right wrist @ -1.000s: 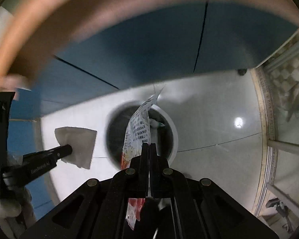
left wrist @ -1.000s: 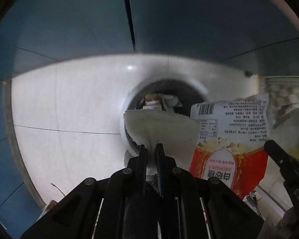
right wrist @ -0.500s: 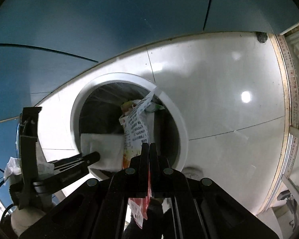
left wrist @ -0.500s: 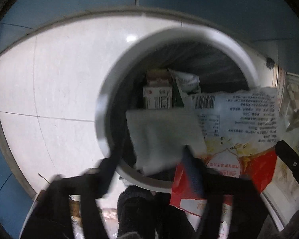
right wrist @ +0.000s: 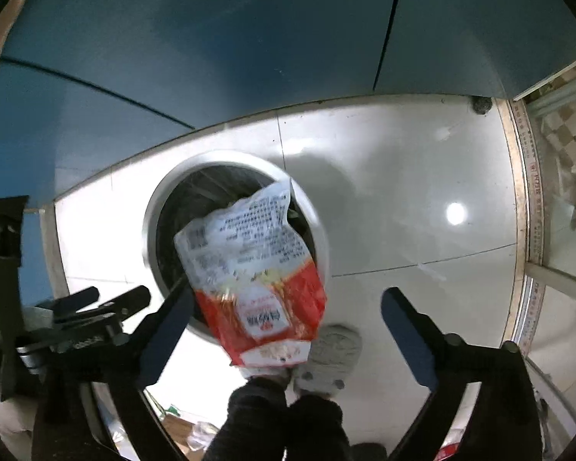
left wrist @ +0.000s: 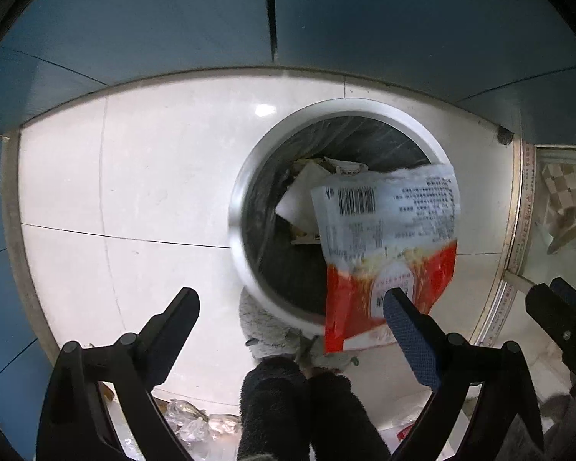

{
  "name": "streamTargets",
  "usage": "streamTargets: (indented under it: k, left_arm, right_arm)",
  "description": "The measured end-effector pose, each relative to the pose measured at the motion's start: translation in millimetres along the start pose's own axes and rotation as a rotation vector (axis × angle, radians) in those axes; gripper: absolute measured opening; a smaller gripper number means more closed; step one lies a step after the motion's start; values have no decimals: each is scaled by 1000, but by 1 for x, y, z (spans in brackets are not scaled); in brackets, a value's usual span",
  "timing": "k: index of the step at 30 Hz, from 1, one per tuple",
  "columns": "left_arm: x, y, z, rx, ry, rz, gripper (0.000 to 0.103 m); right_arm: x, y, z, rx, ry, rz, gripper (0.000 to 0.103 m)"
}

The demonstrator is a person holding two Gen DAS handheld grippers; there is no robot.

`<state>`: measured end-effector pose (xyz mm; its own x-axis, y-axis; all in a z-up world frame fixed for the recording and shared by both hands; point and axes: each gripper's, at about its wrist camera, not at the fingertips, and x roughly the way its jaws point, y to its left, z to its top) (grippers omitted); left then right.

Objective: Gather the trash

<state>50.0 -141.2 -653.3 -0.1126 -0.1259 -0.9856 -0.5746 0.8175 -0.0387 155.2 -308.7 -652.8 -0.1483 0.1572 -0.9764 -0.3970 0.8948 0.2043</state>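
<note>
Glossy white tiled floor, blue wall panels, ceiling-light glare

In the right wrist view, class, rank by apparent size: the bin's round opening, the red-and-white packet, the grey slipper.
1. Bin opening
2. Red-and-white packet, close behind; it is nearer the camera, so uncertain
3. Grey slipper

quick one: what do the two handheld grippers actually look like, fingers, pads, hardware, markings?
Both grippers, left and right, match: matte black angular fingers with round pivot bolts and dark blue cross-hatched pads. The right view shows the left gripper side-on, with blurred white lettering. No cables visible.
</note>
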Motion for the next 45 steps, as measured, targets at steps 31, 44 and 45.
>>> streamTargets:
  k: [31,44,45]
  left_arm:
    - [-510,3,-285,131,-551,-253,103]
    - [-592,8,-354,99,-665,-319,103]
    - [-592,7,-355,98,-665,-324,103]
  right_arm:
    - [-560,79,-264,-116,-396,203,103]
    - [-653,91,-324,-186,-448,312,103]
    - [-654,91,-323,-189,-447,314,103]
